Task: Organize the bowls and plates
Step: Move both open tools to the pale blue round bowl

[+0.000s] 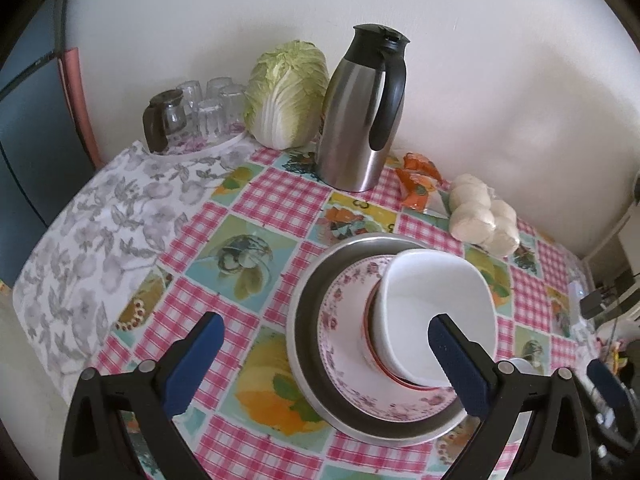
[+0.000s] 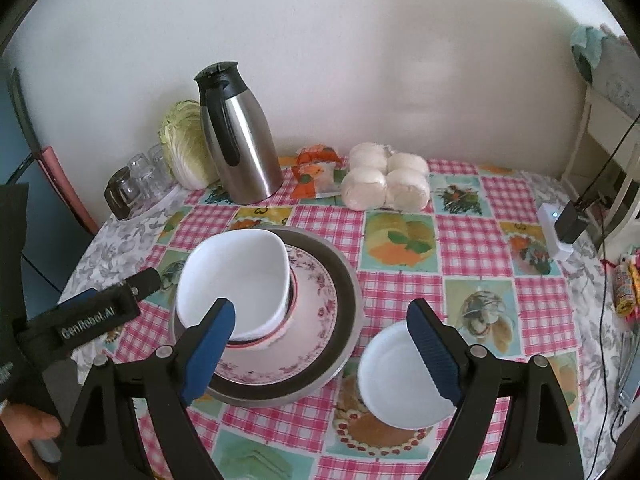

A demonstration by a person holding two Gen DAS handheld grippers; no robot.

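A stack sits on the checked tablecloth: a metal plate [image 1: 308,304] at the bottom, a floral plate [image 1: 344,320] on it, a red-rimmed bowl [image 1: 370,344], and a white squarish bowl [image 1: 436,292] tilted on top. The stack also shows in the right wrist view: metal plate [image 2: 348,296], floral plate [image 2: 316,300], white bowl [image 2: 240,268]. A separate small white bowl [image 2: 392,376] stands to the right of the stack. My left gripper [image 1: 326,354] is open and empty, just before the stack. My right gripper [image 2: 320,352] is open and empty, between stack and small bowl.
At the back by the wall stand a steel thermos jug [image 1: 360,112], a napa cabbage [image 1: 286,96], a tray of glasses [image 1: 200,116], orange snack packets [image 1: 420,178] and bagged white buns [image 2: 384,178]. A power strip with cables [image 2: 560,232] lies at the table's right.
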